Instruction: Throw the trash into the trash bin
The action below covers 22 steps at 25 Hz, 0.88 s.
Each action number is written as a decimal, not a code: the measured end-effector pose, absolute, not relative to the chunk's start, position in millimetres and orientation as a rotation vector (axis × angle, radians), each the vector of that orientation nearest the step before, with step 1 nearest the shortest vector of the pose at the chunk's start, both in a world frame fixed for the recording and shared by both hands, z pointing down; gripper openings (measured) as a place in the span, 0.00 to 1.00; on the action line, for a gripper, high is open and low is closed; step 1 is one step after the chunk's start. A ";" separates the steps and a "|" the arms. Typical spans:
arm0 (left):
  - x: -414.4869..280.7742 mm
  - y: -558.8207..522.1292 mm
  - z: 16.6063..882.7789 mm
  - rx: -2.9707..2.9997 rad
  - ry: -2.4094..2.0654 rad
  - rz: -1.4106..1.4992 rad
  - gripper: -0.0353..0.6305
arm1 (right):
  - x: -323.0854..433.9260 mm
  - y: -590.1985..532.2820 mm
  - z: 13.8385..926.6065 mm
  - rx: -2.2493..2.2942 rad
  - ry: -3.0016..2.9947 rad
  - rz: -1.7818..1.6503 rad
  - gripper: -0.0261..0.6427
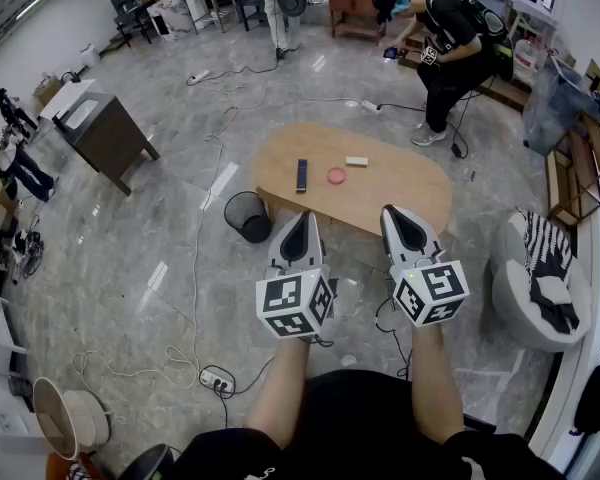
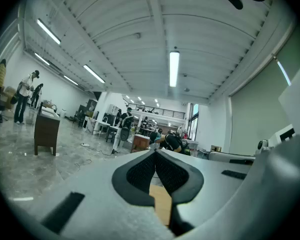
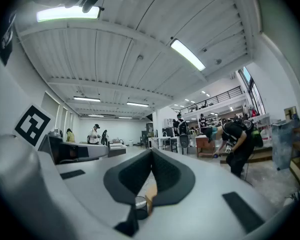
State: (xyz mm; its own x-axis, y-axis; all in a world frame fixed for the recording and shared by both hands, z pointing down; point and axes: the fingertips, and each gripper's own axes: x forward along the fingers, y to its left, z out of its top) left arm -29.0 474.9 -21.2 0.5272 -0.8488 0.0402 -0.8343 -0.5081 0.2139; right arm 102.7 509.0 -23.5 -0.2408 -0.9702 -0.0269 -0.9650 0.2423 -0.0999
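On the oval wooden table lie a pink round piece, a small beige block and a black remote-like bar. A black mesh trash bin stands on the floor at the table's near left end. My left gripper and right gripper are held level, side by side, short of the table's near edge. Both are shut with nothing between the pads, as the left gripper view and the right gripper view show.
A person bends over beyond the table. A dark cabinet stands at the left, a striped armchair at the right. Cables and a power strip lie on the grey floor to my left.
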 end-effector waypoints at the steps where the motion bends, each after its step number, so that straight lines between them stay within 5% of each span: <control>1: -27.4 478.4 -21.5 2.560 -1.431 -0.105 0.06 | 103.0 511.9 -23.4 -1.876 2.419 -0.088 0.06; 22: -25.7 419.1 0.7 2.516 -1.479 -0.113 0.06 | 128.6 454.5 -10.1 -1.829 2.404 -0.082 0.06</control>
